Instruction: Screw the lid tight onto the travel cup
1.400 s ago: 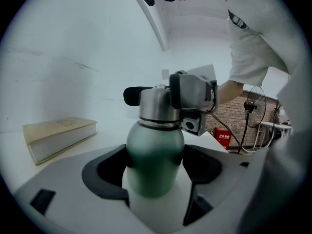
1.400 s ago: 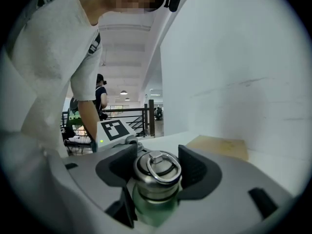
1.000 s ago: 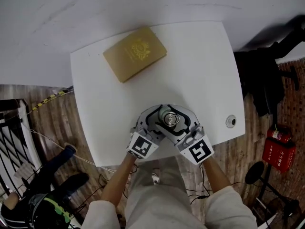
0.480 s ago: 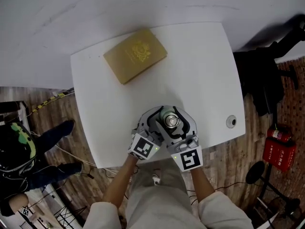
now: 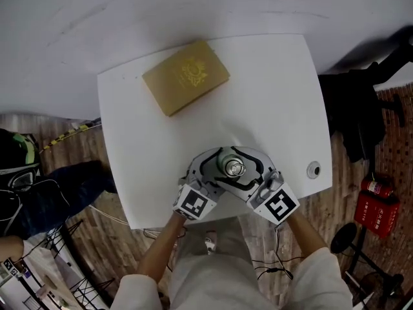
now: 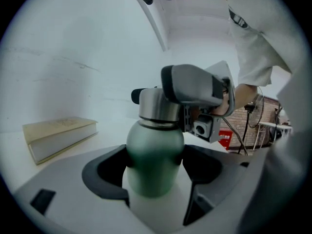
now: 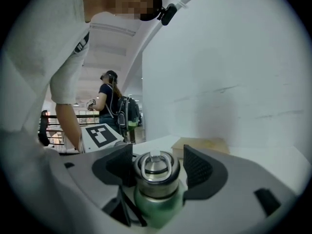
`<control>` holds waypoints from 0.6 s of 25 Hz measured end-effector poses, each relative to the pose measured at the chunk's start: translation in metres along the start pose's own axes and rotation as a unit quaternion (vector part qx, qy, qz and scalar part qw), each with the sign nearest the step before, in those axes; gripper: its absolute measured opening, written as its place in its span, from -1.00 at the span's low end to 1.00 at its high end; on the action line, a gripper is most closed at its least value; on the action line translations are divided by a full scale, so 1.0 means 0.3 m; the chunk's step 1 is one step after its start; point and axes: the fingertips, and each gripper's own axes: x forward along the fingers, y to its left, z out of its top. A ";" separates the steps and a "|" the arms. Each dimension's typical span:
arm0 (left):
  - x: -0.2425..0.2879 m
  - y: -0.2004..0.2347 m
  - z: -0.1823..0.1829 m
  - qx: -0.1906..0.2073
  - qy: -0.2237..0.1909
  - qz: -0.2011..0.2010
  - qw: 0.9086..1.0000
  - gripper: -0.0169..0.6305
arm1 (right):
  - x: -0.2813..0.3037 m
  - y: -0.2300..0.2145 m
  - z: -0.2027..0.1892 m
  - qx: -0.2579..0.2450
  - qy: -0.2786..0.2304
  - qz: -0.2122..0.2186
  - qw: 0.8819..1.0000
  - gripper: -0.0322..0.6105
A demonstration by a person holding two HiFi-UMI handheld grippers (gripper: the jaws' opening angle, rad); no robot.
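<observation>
**Left gripper clamps the cup; right gripper's jaws stand wide about the lid**

The travel cup (image 6: 155,155) stands upright on the white table (image 5: 271,95), well apart from the book (image 5: 186,76), on the side of the book nearest the person. The left gripper (image 6: 156,167) has its jaws closed on the cup's green body, with both pads pressed against it. The right gripper (image 7: 158,168) comes in higher, from the side away from the book. Its jaws have just been opening. The steel lid (image 7: 156,172) sits between them, with a gap showing at one pad.

The head view shows only the lid's top and ring, boxed in by both grippers. The left gripper view shows the green body and the steel neck, and the right gripper crossing above them. The right gripper view shows the left gripper's marker cube (image 7: 100,135) and a person (image 7: 109,101) standing far behind it.

Bare tabletop lies between the cup and the book. On the cup's far side from the book the table's edge is close, and beyond it is the wooden floor (image 5: 97,173). A red fire extinguisher (image 5: 377,205) stands farther from the book still.
</observation>
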 end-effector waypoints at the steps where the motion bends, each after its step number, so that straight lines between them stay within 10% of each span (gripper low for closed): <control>1: -0.002 0.000 0.001 0.000 0.000 0.000 1.000 0.12 | 0.003 0.010 -0.005 -0.012 0.013 0.022 1.000 0.10; 15: 0.003 0.003 0.004 0.005 -0.007 0.000 1.000 0.12 | 0.030 0.053 -0.019 -0.098 0.058 0.174 0.978 -0.08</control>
